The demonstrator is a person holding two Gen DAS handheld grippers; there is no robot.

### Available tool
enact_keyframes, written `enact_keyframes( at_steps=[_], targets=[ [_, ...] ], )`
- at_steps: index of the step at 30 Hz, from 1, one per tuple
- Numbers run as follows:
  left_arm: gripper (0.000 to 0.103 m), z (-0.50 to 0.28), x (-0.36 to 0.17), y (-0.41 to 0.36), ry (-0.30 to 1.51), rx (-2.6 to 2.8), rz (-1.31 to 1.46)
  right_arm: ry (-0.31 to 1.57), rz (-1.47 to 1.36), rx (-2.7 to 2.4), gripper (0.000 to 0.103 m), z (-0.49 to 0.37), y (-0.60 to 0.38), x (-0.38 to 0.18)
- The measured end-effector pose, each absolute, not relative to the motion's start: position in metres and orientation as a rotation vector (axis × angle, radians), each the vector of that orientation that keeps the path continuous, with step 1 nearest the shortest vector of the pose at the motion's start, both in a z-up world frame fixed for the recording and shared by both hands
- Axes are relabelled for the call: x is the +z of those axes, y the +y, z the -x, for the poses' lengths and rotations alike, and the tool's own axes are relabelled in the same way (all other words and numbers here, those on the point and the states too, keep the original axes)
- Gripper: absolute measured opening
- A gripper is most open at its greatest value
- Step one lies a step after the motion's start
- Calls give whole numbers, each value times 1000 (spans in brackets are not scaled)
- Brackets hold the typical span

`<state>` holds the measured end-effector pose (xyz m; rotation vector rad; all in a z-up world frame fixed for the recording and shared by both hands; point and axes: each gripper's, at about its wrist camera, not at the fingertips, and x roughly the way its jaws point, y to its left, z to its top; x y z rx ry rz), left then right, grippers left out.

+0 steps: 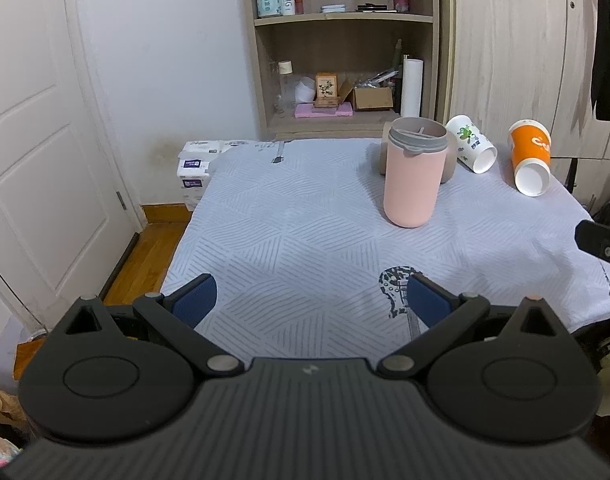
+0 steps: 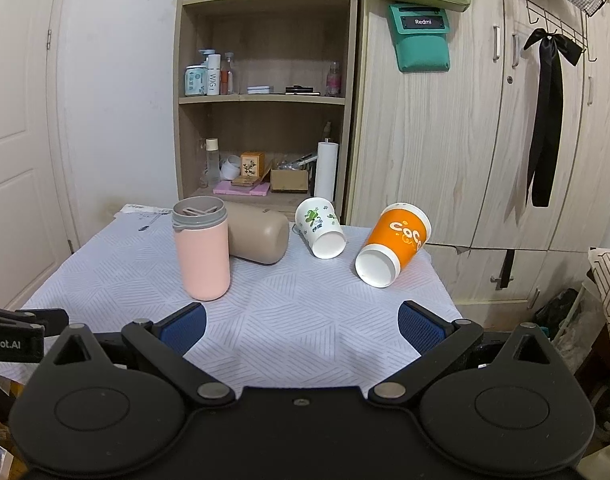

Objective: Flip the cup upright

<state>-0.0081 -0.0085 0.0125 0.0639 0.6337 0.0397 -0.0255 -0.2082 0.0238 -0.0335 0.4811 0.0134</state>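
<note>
Three cups are lying on their sides at the far right of the table (image 2: pixel 289 336): a tan cup (image 2: pixel 261 238), a white cup (image 2: pixel 321 228) and an orange cup (image 2: pixel 397 244), behind an upright pink cup (image 2: pixel 203 252). Gripping one across its body and turning it rim-up looks best. Both the left gripper (image 1: pixel 311 300) and right gripper (image 2: pixel 301 326) are hovering near, spread wide, holding nothing.

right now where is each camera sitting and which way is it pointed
Left wrist: on the left gripper, facing across the table to the shelf; shows its open blue pads and the right gripper's edge.
Right wrist: on the right gripper, facing the same way from further right; shows its open pads.
Shared: upright pink cup, tipped orange cup.
</note>
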Motion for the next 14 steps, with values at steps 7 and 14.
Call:
enact_keyframes(
  at_steps=[7,14],
  targets=[
    [103,11,13,-9,624,46,-81,480,36,9,103,25,-208,24],
    [103,12,14,-9,624,46,-80,480,35,10,103,25,-209,24]
  ],
)
